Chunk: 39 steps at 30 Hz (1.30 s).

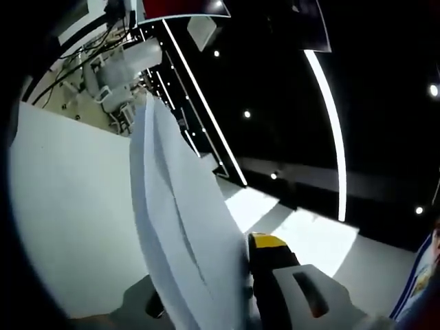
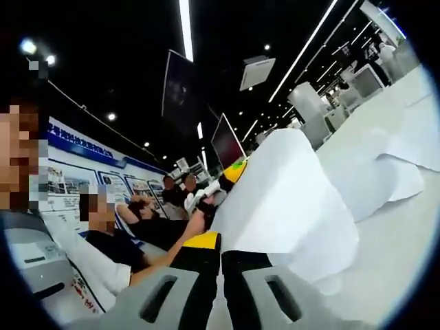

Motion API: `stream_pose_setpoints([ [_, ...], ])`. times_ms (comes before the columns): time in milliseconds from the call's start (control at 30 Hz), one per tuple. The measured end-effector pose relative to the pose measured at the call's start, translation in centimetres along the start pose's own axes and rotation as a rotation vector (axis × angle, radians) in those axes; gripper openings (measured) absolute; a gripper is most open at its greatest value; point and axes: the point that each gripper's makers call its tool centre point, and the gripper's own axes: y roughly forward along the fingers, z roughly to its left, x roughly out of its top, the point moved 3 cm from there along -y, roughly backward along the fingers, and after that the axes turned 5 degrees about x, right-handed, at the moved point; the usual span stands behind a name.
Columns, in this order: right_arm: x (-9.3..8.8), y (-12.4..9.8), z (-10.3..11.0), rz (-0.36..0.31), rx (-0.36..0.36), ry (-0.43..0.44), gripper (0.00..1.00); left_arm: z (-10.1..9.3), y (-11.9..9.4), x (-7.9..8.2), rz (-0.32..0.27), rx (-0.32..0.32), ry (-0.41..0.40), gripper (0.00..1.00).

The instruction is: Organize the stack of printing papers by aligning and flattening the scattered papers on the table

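Tools (image 1: 227, 289) (image 2: 221, 275) clamped on papers (image 1: 179, 227) edgewise.

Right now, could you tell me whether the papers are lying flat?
No. The papers stand bowed between the left gripper jaws; loose sheets lie scattered on the table.

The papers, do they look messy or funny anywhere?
Yes. The papers in the left claw bow and fan apart instead of lying flat. In the right gripper view, loose sheets lie crooked and overlapping on the table.

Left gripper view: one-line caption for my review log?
Left gripper clamps a bowed stack of white printing papers, lifted edge-on above the white table.
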Motion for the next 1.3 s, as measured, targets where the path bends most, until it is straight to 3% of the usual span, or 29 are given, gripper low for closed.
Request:
stream_pose_setpoints([
  [200,-1.0,0.5,-0.2,0.031,-0.002,0.012,0.0,0.0,0.0,0.1,-0.006,-0.001,-0.005,0.19],
  [400,-2.4,0.6,-1.1,0.106,-0.046,0.061,0.0,-0.1,-0.1,0.2,-0.011,-0.006,-0.009,0.19],
  [600,-1.9,0.5,-1.3,0.075,-0.057,0.051,0.0,-0.1,-0.1,0.1,-0.011,-0.006,-0.011,0.18],
  [833,-2.1,0.4,-1.0,0.083,-0.06,0.052,0.0,0.0,-0.1,-0.1,0.006,0.0,0.002,0.15],
  [900,-2.3,0.3,-1.0,0.092,-0.068,0.053,0.06,0.0,-0.1,-0.2,0.008,0.002,0.007,0.1],
  [1033,-2.8,-0.4,-0.5,0.138,-0.086,-0.005,0.2,0.2,-0.1,0.0,0.009,0.005,0.011,0.07],
  [1300,-1.7,-1.6,1.3,0.132,-0.064,-0.081,0.2,0.3,0.0,-0.2,0.023,0.013,0.029,0.06],
])
